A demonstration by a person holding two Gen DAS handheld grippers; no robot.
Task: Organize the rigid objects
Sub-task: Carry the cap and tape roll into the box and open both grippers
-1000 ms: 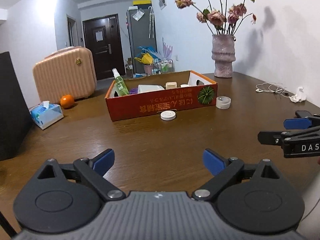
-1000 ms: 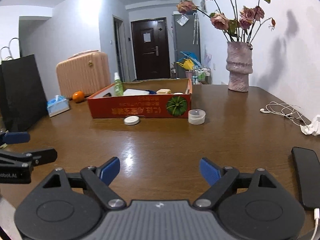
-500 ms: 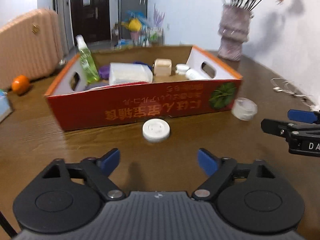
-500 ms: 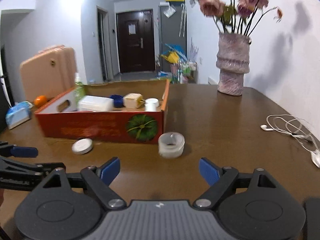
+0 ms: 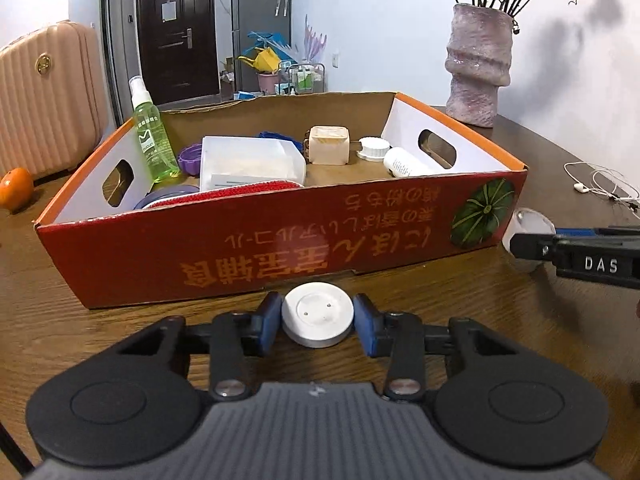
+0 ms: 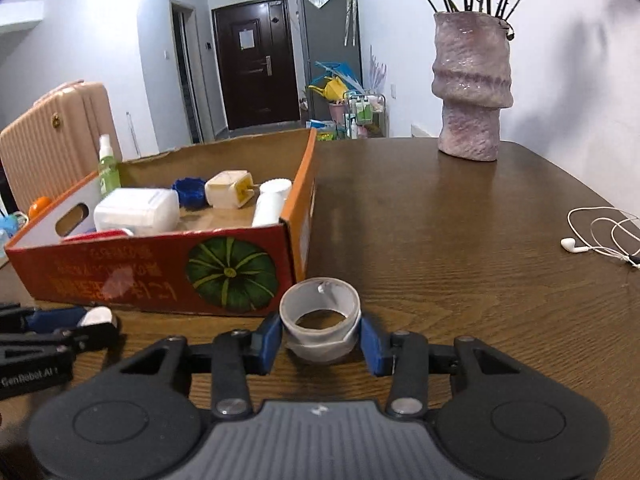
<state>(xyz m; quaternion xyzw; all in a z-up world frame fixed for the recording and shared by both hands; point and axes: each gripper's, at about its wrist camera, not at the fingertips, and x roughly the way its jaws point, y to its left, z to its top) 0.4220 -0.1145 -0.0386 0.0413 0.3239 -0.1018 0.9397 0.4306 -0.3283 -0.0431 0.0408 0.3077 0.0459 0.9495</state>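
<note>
A: Where's the red cardboard box point(image 5: 280, 248)?
B: Mid-frame on the table point(image 6: 460, 240).
A: And the grippers?
B: Lower centre. Left gripper point(image 5: 318, 322) is closing on the white disc point(image 5: 318, 314); right gripper point(image 6: 320, 338) is closing on the tape roll point(image 6: 320, 320).

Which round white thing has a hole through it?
The tape roll between the right tongs. The white disc between the left tongs is solid.
</note>
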